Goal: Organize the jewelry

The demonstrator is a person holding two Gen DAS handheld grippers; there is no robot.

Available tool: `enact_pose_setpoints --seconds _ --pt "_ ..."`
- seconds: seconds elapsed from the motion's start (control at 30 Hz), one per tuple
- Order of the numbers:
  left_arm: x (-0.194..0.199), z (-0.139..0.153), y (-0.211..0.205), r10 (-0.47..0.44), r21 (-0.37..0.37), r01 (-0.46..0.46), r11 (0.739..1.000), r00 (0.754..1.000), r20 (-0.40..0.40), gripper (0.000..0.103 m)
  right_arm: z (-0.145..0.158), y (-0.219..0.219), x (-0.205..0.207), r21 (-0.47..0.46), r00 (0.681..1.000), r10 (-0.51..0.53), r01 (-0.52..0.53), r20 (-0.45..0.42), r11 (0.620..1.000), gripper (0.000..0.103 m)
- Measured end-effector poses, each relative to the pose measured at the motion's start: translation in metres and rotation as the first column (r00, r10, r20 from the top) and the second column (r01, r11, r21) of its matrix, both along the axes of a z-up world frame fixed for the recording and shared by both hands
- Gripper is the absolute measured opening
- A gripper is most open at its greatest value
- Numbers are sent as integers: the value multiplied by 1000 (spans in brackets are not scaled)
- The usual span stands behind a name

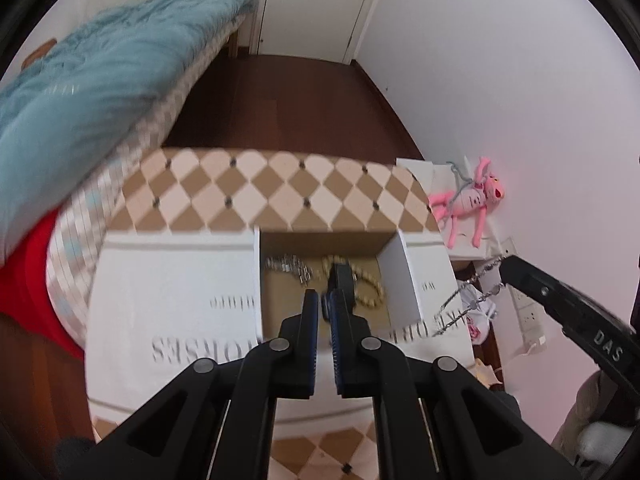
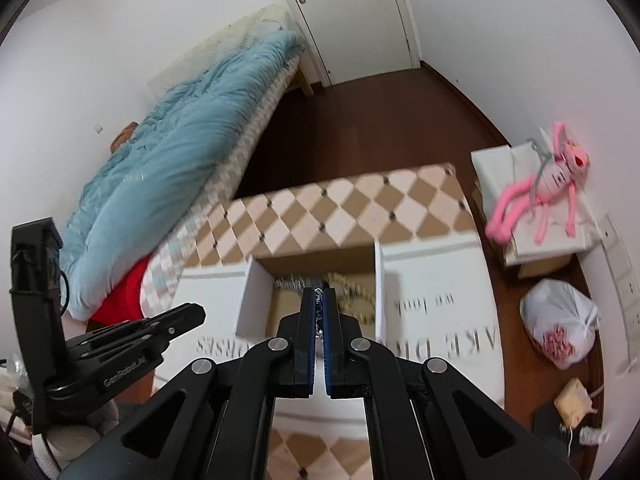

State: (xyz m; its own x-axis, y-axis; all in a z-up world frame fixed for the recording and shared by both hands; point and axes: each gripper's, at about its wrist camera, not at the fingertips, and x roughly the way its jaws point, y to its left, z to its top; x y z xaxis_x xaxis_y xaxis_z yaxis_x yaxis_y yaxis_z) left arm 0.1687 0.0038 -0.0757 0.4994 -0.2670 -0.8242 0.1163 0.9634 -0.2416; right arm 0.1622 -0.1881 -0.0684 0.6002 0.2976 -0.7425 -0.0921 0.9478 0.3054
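The left gripper [image 1: 325,300] hangs over a white box [image 1: 172,300] that sits on a desk [image 1: 280,188] covered in a tan and cream diamond pattern; its jaws stand nearly pressed together with only a thin gap, and nothing is seen between them. Under the fingertips, the box's open brown-floored compartment [image 1: 280,312] holds a gold bead bracelet [image 1: 374,292] at about 1 o'clock from the tips and a silver bracelet [image 1: 286,266] at about 11 o'clock, the two lying near each other against the compartment's far wall. At 3 o'clock in the left wrist view the right gripper [image 1: 505,268] reaches in from the edge, and a silver chain [image 1: 468,304] dangles from its tip, hanging beside the box's right side. In the right wrist view that gripper [image 2: 319,292] has its jaws pinching the silver chain [image 2: 319,314], which runs down the narrow slot between the blue pads [image 2: 329,320], above the same compartment [image 2: 280,308]. The left gripper [image 2: 188,312] shows at 9 o'clock there. A bed with a light blue duvet [image 2: 180,152] lies at 10 o'clock, a pink plush toy [image 2: 548,188] at 2 o'clock on a white stand, and a white plastic bag [image 2: 560,320] at 3 o'clock on the dark wooden floor [image 2: 360,120].
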Motion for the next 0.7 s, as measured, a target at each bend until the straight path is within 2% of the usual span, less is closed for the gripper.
enact_pose_setpoints --seconds 0.13,0.4,0.53,0.7 --pt "30 -7 0 -3 24 3 1000 1000 -19 4 -1 3 34 4 1000 18 -18 -19 1000 3" --pt "74 -39 1 9 48 -5 999 995 -100 5 -39 20 90 -113 992 48 -61 -119 992 3" --pt "75 -40 9 28 44 -24 999 994 -102 5 -47 24 99 -130 991 44 -60 -124 990 3" --pt "60 -29 30 84 36 -82 996 994 -68 10 -27 21 80 -68 995 63 -68 -73 995 3"
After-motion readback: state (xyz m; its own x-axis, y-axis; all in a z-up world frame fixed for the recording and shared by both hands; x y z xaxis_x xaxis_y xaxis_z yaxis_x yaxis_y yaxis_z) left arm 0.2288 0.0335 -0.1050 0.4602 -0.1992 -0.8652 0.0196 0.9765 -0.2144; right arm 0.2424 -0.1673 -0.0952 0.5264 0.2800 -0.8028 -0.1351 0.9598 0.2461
